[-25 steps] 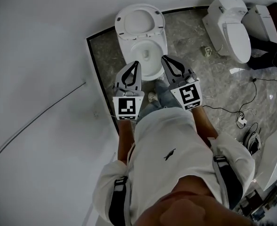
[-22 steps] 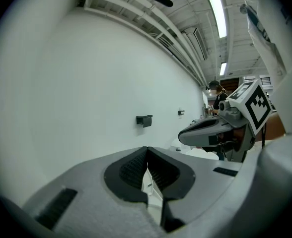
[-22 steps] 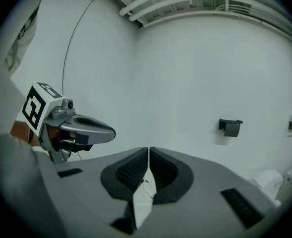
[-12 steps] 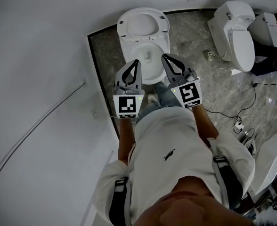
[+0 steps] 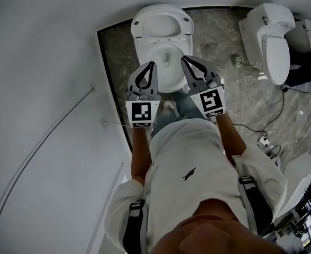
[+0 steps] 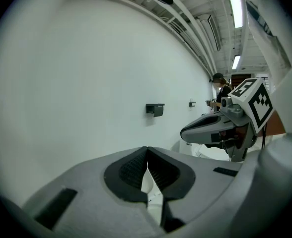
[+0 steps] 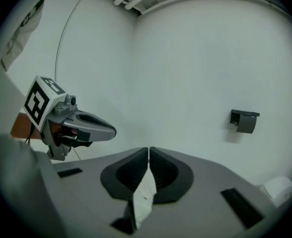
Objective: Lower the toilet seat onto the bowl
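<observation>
Head view has the toilet seat [image 5: 162,23] standing raised at the far end of the bowl [image 5: 170,83], straight ahead of the left claw [image 5: 152,64] and right claw [image 5: 183,59], both pressed together, empty and about equally near.

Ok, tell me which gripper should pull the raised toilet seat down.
Right, narrowly. Both grippers are shut and empty over the bowl, short of the seat, but the right gripper reaches slightly nearer the raised seat. The left gripper is almost as well placed.

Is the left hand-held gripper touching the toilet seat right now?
Apart: in the head view the left hand-held gripper hangs short of the raised toilet seat.
</observation>
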`<state>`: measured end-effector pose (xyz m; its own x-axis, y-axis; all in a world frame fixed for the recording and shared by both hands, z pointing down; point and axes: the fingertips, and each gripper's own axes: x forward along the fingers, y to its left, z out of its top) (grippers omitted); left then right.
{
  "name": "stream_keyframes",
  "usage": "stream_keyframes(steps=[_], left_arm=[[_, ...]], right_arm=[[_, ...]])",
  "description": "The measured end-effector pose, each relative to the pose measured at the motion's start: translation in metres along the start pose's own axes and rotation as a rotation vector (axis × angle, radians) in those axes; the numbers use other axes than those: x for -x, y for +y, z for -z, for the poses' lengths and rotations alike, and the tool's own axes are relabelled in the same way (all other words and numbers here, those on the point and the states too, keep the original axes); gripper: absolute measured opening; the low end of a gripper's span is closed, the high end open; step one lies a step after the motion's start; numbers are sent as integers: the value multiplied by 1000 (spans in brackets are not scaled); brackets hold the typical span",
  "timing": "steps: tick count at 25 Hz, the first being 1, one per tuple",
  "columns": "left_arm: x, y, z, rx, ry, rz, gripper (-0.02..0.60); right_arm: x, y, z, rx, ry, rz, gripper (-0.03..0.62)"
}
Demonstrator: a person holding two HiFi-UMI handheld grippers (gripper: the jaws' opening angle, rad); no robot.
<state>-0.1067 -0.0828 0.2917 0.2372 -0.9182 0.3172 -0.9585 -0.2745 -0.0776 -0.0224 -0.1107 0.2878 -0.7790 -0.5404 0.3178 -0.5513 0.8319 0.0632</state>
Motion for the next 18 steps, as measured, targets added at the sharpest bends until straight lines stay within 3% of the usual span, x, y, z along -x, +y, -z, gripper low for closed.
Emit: stream_keyframes(steps=[18], left_arm=[[-86, 24, 25, -15, 57, -15, 29]], right_arm=[[-71, -66, 35, 14, 34, -29, 34]])
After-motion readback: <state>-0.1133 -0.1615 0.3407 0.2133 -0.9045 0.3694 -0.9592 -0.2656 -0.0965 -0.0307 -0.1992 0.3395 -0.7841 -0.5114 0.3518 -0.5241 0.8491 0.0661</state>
